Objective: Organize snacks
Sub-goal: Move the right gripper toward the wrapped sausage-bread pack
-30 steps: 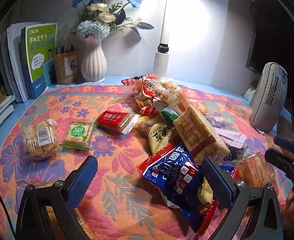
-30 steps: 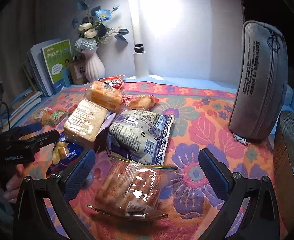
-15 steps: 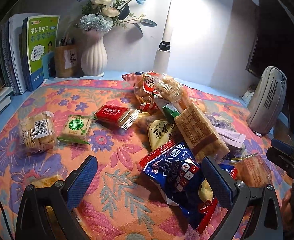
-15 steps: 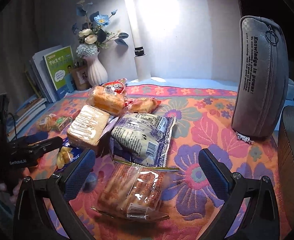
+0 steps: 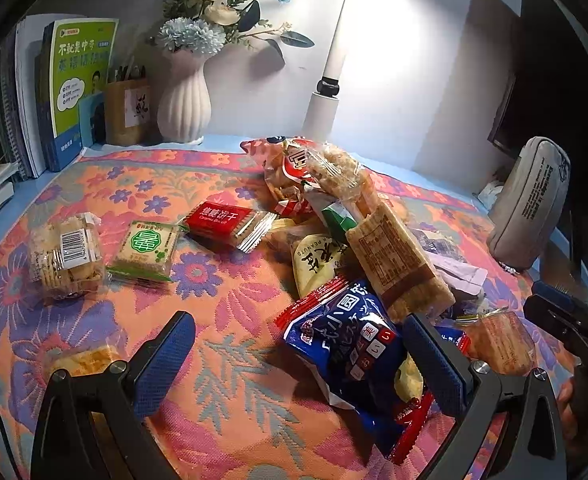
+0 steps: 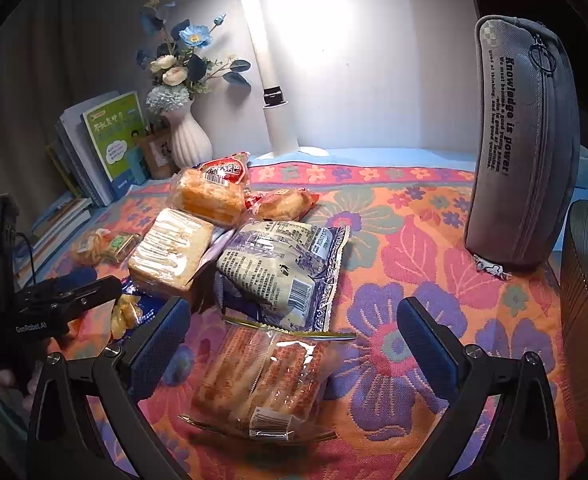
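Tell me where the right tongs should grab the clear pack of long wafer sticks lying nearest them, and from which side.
Probably across the middle of the clear wafer pack, coming down from above. It lies flat on the floral cloth, apart from the pile, its long axis pointing away from the right tongs, which are open on either side of it. The sealed end fins look thin and slippery.

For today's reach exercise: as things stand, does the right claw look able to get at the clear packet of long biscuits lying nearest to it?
Probably yes. The right claw is open, and the clear packet of long biscuits lies flat on the floral cloth between its fingers, with nothing on top and apparently apart from the pile.
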### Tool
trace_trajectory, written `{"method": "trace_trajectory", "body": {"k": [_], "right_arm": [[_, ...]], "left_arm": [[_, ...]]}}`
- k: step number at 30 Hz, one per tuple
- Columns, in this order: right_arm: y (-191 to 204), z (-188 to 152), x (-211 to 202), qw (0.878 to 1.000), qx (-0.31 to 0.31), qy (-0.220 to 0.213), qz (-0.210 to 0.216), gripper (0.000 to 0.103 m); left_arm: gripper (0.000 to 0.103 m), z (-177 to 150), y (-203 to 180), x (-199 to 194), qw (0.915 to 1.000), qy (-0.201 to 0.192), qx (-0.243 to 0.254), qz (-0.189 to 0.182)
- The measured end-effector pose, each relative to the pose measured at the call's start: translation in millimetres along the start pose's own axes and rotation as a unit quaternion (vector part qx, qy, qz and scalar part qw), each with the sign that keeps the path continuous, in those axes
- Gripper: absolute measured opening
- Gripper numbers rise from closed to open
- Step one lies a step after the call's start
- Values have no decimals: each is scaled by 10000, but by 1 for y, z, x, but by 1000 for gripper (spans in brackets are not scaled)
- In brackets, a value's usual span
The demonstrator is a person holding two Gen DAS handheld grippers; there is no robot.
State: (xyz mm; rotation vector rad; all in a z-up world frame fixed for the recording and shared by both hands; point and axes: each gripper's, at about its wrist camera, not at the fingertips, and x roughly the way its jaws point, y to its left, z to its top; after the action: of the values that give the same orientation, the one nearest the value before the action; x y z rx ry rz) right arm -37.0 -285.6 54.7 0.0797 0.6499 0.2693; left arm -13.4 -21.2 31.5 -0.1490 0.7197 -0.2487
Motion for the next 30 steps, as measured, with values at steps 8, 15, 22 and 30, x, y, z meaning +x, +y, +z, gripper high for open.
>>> {"method": "trace_trajectory", "body": {"k": [8, 15, 22, 30], "right_arm": [[-2, -1, 1, 10000, 58, 34, 36, 103], [-3, -2, 1, 9999, 121, 46, 61, 103], [-3, -2, 2, 9999, 119, 54, 60, 103], [-3, -3, 3, 9998, 146, 70, 65, 103]], "left_arm": [[103, 0, 2, 1, 10000, 44, -46, -70], [103, 1, 4, 2, 9998, 74, -110, -121], [103, 1, 7, 3, 9996, 99, -191, -159], [103, 1, 8, 3, 9996, 95, -239, -135]]}}
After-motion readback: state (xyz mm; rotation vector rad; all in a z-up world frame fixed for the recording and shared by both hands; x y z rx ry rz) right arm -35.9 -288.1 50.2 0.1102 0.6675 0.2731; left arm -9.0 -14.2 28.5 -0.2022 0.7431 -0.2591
